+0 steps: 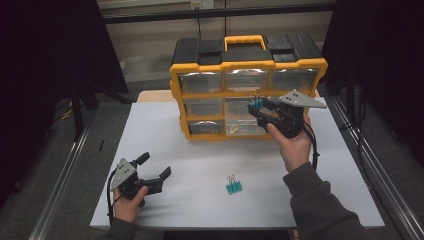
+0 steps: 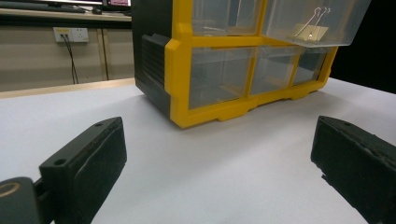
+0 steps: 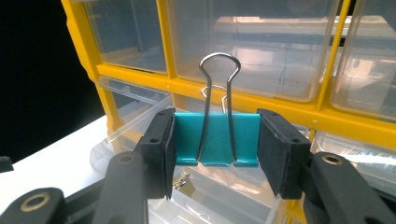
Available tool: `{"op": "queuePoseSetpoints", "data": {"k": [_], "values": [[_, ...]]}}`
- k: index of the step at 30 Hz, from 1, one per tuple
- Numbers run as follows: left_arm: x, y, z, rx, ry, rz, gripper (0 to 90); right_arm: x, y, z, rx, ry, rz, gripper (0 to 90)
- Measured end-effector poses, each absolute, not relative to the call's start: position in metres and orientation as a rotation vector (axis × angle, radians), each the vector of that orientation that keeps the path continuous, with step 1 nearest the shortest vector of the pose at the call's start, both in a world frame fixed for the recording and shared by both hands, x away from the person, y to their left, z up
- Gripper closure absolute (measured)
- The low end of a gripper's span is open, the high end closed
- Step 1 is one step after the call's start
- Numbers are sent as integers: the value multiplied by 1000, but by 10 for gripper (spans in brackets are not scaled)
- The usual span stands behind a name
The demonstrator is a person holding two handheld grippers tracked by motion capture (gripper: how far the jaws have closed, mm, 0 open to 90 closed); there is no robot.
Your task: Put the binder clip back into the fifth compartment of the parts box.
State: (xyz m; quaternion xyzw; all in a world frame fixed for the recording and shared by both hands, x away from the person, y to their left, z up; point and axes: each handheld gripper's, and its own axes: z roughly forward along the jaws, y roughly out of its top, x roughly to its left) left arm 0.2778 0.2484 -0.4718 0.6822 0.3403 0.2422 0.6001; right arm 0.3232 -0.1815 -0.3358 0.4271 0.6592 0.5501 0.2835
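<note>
My right gripper (image 3: 215, 140) is shut on a teal binder clip (image 3: 216, 139) with its wire handles pointing up. It hangs over the pulled-out clear drawer (image 1: 244, 121) of the yellow and black organizer (image 1: 247, 85); in the high view that same right gripper (image 1: 256, 106) holds the teal clip (image 1: 256, 104) at the drawer's front. A gold clip (image 3: 185, 185) lies inside that drawer. Another teal clip (image 1: 233, 186) rests on the white table. My left gripper (image 1: 154, 166) stands open near the table's front left, resting low, with nothing between its pads (image 2: 95, 163).
The organizer stands at the back middle of the white table (image 1: 210, 160), with several clear drawers. From the left gripper view the open drawer (image 2: 317, 21) holds a gold clip (image 2: 310, 30). Metal rails run along both sides of the table, and dark curtains hang beyond.
</note>
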Motion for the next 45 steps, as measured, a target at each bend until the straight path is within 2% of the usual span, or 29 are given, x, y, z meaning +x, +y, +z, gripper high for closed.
{"op": "queuePoseSetpoints", "data": {"k": [9,12,14,18,21,31,40,45], "values": [[278,248,-472,1577,787,561,35,327,-176,-339,1132,1772,1445,485],[277,248,-472,1580,785,552,35,325,-174,-339,1132,1772,1441,344],[278,249,-472,1581,784,561,35,322,-174,-339,1123,1784,1447,327],[277,248,-472,1580,783,549,35,314,-173,-338,1124,1774,1472,226],[277,248,-471,1580,784,549,35,305,-175,-339,1122,1769,1502,184],[276,248,-472,1579,788,549,35,267,-183,-354,1095,1767,1584,139],[277,249,-472,1592,789,561,35,252,-188,-372,1106,1813,1584,106],[277,249,-472,1591,789,561,35,246,-182,-393,1113,1864,1562,78]]}}
